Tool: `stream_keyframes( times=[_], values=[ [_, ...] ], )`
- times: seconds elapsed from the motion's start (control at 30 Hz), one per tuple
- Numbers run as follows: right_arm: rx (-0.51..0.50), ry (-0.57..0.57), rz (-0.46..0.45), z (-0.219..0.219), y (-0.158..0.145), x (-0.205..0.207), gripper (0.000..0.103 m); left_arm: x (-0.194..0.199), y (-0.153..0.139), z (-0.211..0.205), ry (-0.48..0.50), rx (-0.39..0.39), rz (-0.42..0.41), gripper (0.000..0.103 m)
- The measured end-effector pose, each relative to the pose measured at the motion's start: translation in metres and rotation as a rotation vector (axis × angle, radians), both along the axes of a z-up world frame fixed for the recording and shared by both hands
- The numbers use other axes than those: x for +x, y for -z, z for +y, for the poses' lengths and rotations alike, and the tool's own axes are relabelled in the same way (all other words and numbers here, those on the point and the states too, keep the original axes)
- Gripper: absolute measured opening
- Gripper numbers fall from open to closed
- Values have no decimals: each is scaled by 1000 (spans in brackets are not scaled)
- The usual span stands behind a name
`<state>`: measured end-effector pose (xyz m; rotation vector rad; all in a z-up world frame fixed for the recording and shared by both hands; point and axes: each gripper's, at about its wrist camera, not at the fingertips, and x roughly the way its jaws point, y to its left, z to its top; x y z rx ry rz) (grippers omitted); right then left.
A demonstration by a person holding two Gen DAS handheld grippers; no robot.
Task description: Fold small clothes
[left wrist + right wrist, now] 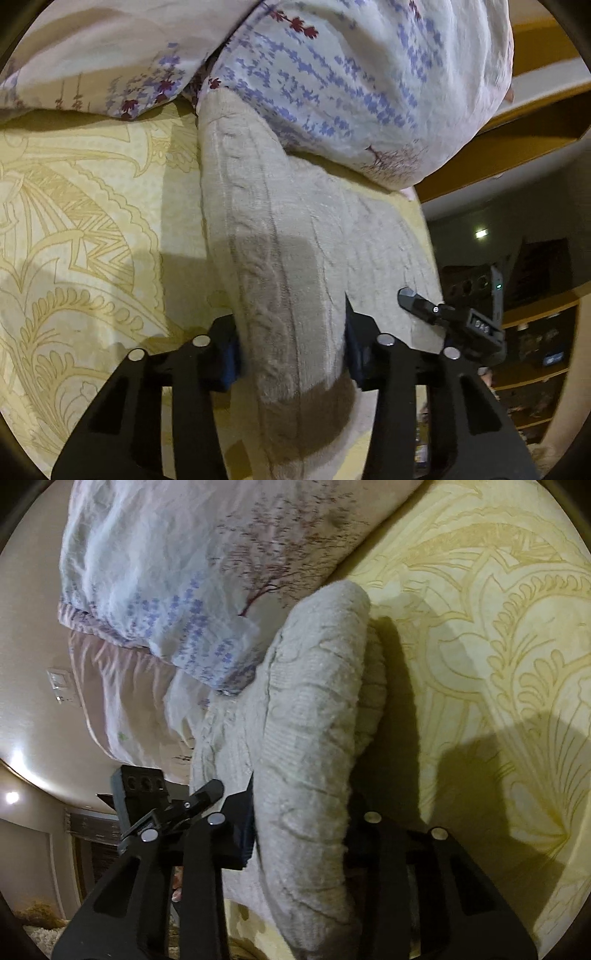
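Note:
A cream cable-knit garment [280, 229] lies along the yellow patterned bed sheet [74, 221], near the bed's edge. In the left wrist view a thick fold of it fills the gap of my left gripper [291, 332], whose pads press in on both sides. One of my right gripper's fingertips [406, 295] shows just to the right, over the same knit. In the right wrist view the knit garment [314, 701] rises as a bunched ridge, and my right gripper [301, 812] is shut on its near end. One of the left gripper's fingertips [212, 788] pokes in at the left.
A white duvet [351, 74] with purple and red flower print is heaped at the far end, overlapping the knit; it appears again as the duvet [166, 572] in the right wrist view. Beyond the bed edge are wooden shelves [535, 332] and a wall with a light switch [59, 683].

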<state>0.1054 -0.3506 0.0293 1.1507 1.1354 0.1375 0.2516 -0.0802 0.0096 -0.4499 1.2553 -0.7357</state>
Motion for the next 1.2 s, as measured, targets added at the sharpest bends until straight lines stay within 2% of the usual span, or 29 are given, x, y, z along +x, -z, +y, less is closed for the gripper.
stream_keyframes(
  times=[0.2, 0.33, 0.43, 0.53, 0.63, 0.7, 0.77, 0.83, 0.93, 1.03, 1.1, 1.13, 1.17, 1.2],
  values=[
    [4, -56, -64, 31, -26, 13, 30, -6, -20, 41, -29, -108, -4, 41],
    [1, -124, -107, 72, -36, 27, 30, -16, -35, 83, -63, -124, -32, 41],
    [-81, -212, -137, 110, -43, 40, 30, -23, -39, 112, -86, -97, -49, 42],
    [-170, -278, -129, 140, -37, 48, 30, -23, -21, 132, -129, -33, -19, 44],
    [-274, -298, -62, 161, -16, 51, 34, -22, 8, 151, -189, 28, 35, 52],
    [-267, -273, -29, 158, -7, 49, 39, -24, 18, 154, -225, -10, 36, 60],
    [-241, -261, -4, 152, -3, 46, 49, -26, 17, 152, -240, -1, 15, 62],
    [-252, -272, -3, 145, -9, 44, 55, -28, 10, 146, -242, 40, -16, 63],
    [-279, -209, -59, 127, -27, 39, 55, -32, -14, 144, -264, 115, -106, 64],
    [-282, -144, -72, 109, -34, 42, 56, -41, -46, 137, -269, 155, -251, 68],
    [-281, -148, -61, 106, -30, 48, 54, -47, -61, 129, -222, 142, -323, 72],
    [-284, -164, -58, 108, -29, 51, 44, -48, -64, 125, -190, 138, -341, 73],
    [-291, -187, -66, 112, -29, 55, 26, -49, -66, 120, -154, 137, -354, 73],
    [-320, -209, -75, 116, -30, 58, 22, -49, -66, 112, -121, 139, -362, 73]
  ],
)
